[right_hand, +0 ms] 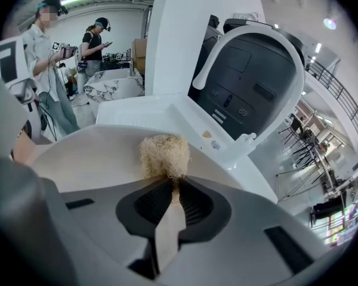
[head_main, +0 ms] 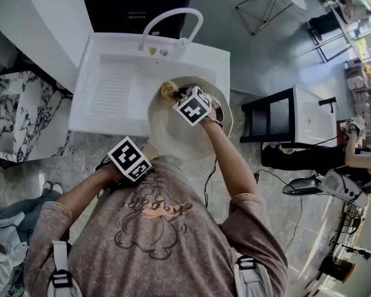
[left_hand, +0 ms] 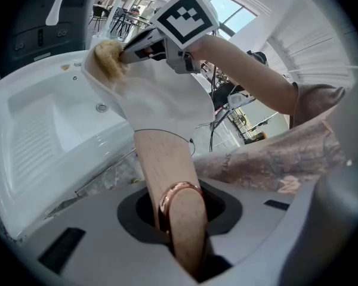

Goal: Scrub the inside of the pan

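A white pan [head_main: 176, 135] is held over the sink's [head_main: 111, 60] right side. My left gripper [head_main: 147, 153] is shut on its wooden handle [left_hand: 164, 165], just behind the copper ring [left_hand: 179, 193], as the left gripper [left_hand: 182, 231] view shows. The pan [left_hand: 161, 103] tilts up and away from it. My right gripper [head_main: 178, 95] is shut on a wooden-handled scrub brush. Its pale fibre head [head_main: 168, 90] presses on the pan's inner wall near the far rim. In the right gripper [right_hand: 173, 204] view the brush head [right_hand: 163, 155] rests against the pan [right_hand: 89, 154].
The white sink has a ribbed drainboard [head_main: 111, 91] on the left and an arched faucet [head_main: 173, 17] behind. A marble counter [head_main: 25, 116] lies left, a black-framed table [head_main: 278, 119] right. Two people [right_hand: 53, 52] stand far off; another person [head_main: 358, 153] sits at the right.
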Demonstrator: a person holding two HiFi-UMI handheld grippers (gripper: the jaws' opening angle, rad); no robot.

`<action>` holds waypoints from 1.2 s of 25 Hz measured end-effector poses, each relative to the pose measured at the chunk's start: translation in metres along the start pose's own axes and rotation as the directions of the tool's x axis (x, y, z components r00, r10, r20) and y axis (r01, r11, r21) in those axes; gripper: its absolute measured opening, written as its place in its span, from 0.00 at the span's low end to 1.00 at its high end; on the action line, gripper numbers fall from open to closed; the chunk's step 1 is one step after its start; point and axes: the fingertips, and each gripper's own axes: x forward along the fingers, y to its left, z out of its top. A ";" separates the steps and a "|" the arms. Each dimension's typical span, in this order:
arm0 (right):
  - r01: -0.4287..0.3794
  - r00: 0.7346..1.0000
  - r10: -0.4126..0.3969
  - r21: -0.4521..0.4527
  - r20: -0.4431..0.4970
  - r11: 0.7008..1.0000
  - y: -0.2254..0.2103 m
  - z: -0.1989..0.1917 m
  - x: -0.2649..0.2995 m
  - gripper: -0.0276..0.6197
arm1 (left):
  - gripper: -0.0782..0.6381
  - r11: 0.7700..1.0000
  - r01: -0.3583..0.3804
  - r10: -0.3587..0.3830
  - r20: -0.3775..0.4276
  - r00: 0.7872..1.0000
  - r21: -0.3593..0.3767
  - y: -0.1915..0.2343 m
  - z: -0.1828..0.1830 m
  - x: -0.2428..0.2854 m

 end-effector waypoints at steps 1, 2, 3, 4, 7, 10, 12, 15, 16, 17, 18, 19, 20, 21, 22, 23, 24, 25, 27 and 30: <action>0.006 1.000 -0.006 0.004 -0.003 1.000 -0.005 -0.001 -0.001 0.12 | 0.25 1.000 0.003 -0.003 -0.004 1.000 0.006 0.000 0.000 0.001; 0.011 1.000 -0.011 0.005 -0.006 1.000 -0.008 -0.003 -0.001 0.12 | 0.25 1.000 0.004 -0.004 -0.005 1.000 0.006 -0.001 0.000 0.001; 0.019 1.000 -0.019 0.003 -0.009 1.000 -0.011 -0.004 -0.001 0.12 | 0.25 1.000 0.003 -0.003 -0.002 1.000 0.002 0.000 0.000 0.001; 0.028 1.000 -0.028 0.001 -0.011 1.000 -0.014 -0.005 0.000 0.12 | 0.25 1.000 0.003 -0.003 0.004 1.000 -0.006 0.000 0.000 0.000; 0.051 0.999 -0.051 0.011 -0.018 0.999 -0.023 -0.008 0.004 0.12 | 0.25 1.000 0.008 -0.007 0.008 1.000 -0.018 0.002 -0.001 -0.002; 0.078 0.997 -0.077 0.012 -0.031 0.997 -0.034 -0.015 0.004 0.12 | 0.25 1.000 0.013 -0.013 0.003 1.000 -0.016 0.002 -0.002 -0.001; 0.098 0.994 -0.098 0.010 -0.049 0.995 -0.042 -0.022 0.004 0.12 | 0.25 1.000 0.012 -0.012 0.004 1.000 -0.018 0.003 -0.002 -0.001; 0.142 0.983 -0.140 0.012 -0.118 0.990 -0.056 -0.041 -0.001 0.12 | 0.25 1.000 0.010 -0.010 0.006 1.000 -0.021 0.004 -0.003 -0.002; 0.153 0.980 -0.150 0.012 -0.127 0.988 -0.060 -0.045 -0.004 0.12 | 0.25 1.000 0.009 -0.009 0.007 1.000 -0.021 0.005 -0.003 -0.003; 0.156 0.981 -0.154 0.013 -0.122 0.988 -0.063 -0.046 -0.006 0.12 | 0.25 1.000 0.007 -0.007 0.009 1.000 -0.021 0.005 -0.003 -0.003; 0.155 0.982 -0.152 0.014 -0.109 0.988 -0.065 -0.045 -0.007 0.12 | 0.25 1.000 0.005 -0.005 0.011 1.000 -0.023 0.006 -0.003 -0.004; 0.153 0.984 -0.150 0.017 -0.099 0.988 -0.067 -0.046 -0.009 0.12 | 0.25 1.000 0.003 -0.003 0.013 1.000 -0.024 0.007 -0.003 -0.005; 0.151 0.984 -0.148 0.019 -0.099 0.988 -0.069 -0.048 -0.010 0.12 | 0.25 1.000 0.004 -0.003 0.013 1.000 -0.023 0.007 -0.003 -0.005; 0.151 0.983 -0.148 0.019 -0.106 0.988 -0.071 -0.052 -0.012 0.12 | 0.25 1.000 0.005 -0.005 0.009 1.000 -0.020 0.007 -0.003 -0.004; 0.152 0.982 -0.149 0.014 -0.118 0.988 -0.072 -0.056 -0.014 0.12 | 0.25 1.000 0.005 -0.005 0.005 1.000 -0.016 0.007 -0.004 -0.004; 0.154 0.979 -0.152 0.004 -0.134 0.988 -0.073 -0.061 -0.017 0.12 | 0.25 1.000 0.004 -0.004 0.003 1.000 -0.015 0.007 -0.004 -0.004; 0.156 0.976 -0.155 -0.007 -0.156 0.988 -0.073 -0.067 -0.019 0.12 | 0.25 1.000 0.000 0.000 0.005 1.000 -0.015 0.007 -0.004 -0.004; 0.159 0.970 -0.160 -0.019 -0.185 0.987 -0.073 -0.075 -0.022 0.12 | 0.25 1.000 -0.003 0.003 0.009 1.000 -0.018 0.007 -0.003 -0.004; 0.163 0.954 -0.168 -0.038 -0.247 0.986 -0.073 -0.091 -0.027 0.12 | 0.25 1.000 -0.004 0.004 0.013 1.000 -0.020 0.008 -0.002 -0.004; 0.145 0.941 -0.157 -0.063 -0.299 0.987 -0.069 -0.108 -0.032 0.12 | 0.25 1.000 0.012 -0.012 0.002 1.000 -0.017 0.007 -0.003 -0.001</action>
